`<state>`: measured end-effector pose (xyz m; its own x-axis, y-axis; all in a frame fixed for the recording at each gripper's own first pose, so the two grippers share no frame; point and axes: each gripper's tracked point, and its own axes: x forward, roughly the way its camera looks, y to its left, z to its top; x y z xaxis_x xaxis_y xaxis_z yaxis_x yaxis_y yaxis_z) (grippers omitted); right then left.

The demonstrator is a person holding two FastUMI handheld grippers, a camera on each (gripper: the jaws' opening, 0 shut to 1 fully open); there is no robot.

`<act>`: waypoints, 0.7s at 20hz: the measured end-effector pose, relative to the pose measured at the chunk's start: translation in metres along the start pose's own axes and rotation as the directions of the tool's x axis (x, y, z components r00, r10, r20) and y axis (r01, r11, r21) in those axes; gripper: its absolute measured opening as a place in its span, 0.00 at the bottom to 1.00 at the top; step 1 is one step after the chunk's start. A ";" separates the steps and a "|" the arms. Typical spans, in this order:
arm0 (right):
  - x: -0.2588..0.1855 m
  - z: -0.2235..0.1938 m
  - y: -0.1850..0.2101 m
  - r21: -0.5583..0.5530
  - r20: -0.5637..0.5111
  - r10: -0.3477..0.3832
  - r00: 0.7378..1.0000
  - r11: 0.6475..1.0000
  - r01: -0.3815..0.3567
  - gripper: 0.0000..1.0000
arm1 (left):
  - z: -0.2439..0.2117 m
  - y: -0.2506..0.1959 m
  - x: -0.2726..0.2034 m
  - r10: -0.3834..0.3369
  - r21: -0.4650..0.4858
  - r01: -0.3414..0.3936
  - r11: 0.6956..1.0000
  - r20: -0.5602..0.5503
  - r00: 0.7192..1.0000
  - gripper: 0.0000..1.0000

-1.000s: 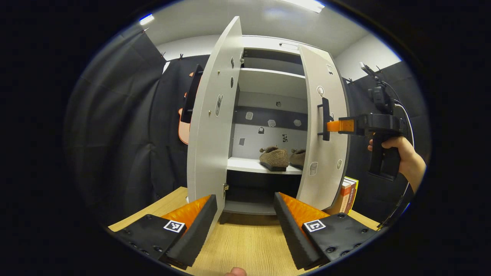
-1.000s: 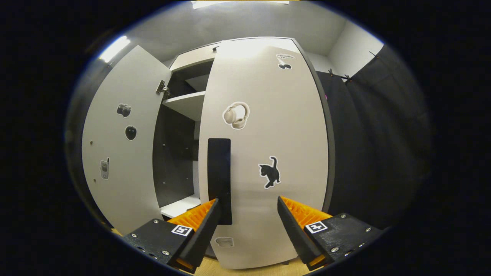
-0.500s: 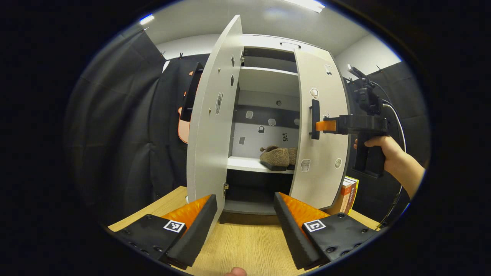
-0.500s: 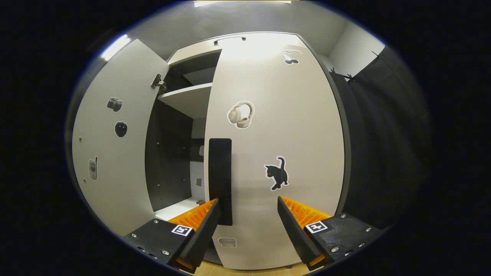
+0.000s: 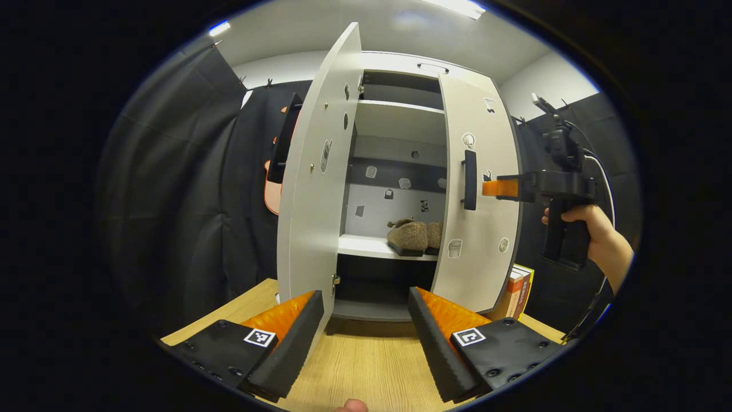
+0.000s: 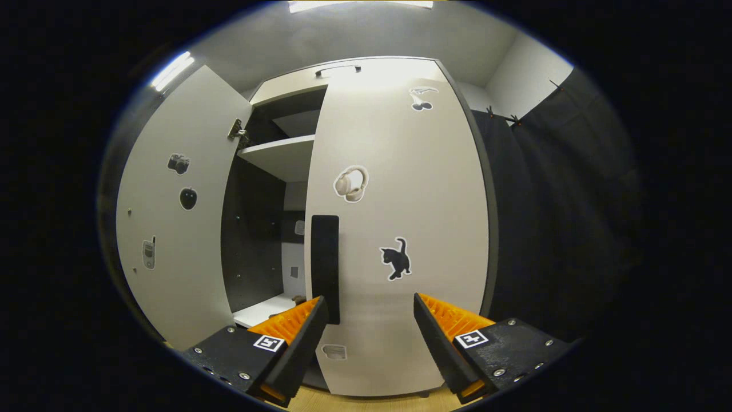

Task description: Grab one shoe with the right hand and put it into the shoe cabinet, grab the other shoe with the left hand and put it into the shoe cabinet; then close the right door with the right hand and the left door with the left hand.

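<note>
Cabinet (image 5: 400, 63) stands on the tabletop (image 5: 366, 360). Left door (image 5: 314, 189) swung wide open; right door (image 5: 480, 229) mostly closed, a gap remaining at its free edge. Two shoes (image 5: 409, 237) sit side by side on the inner shelf (image 5: 366, 246). Right gripper (image 6: 369, 320), fingers wide and holding nothing, faces the right door just beside its handle (image 6: 325, 260). Left gripper (image 5: 366, 320), fingers wide and empty, hangs above the tabletop, facing the cabinet. Books (image 5: 519, 292) stand right of the cabinet.
</note>
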<state>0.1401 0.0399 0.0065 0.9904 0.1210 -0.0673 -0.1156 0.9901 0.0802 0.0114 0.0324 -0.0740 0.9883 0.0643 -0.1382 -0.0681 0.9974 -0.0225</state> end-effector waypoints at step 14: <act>-0.125 -0.030 -0.036 -0.029 0.007 -0.101 0.995 0.994 0.102 0.93 | 0.005 -0.021 0.007 -0.046 0.004 0.046 0.999 0.009 0.999 0.96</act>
<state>0.0178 -0.0087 -0.0183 0.9975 0.0196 -0.0684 -0.0166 0.9989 0.0445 0.0200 0.0118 -0.0692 0.9915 0.0182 -0.1285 -0.0217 0.9994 -0.0253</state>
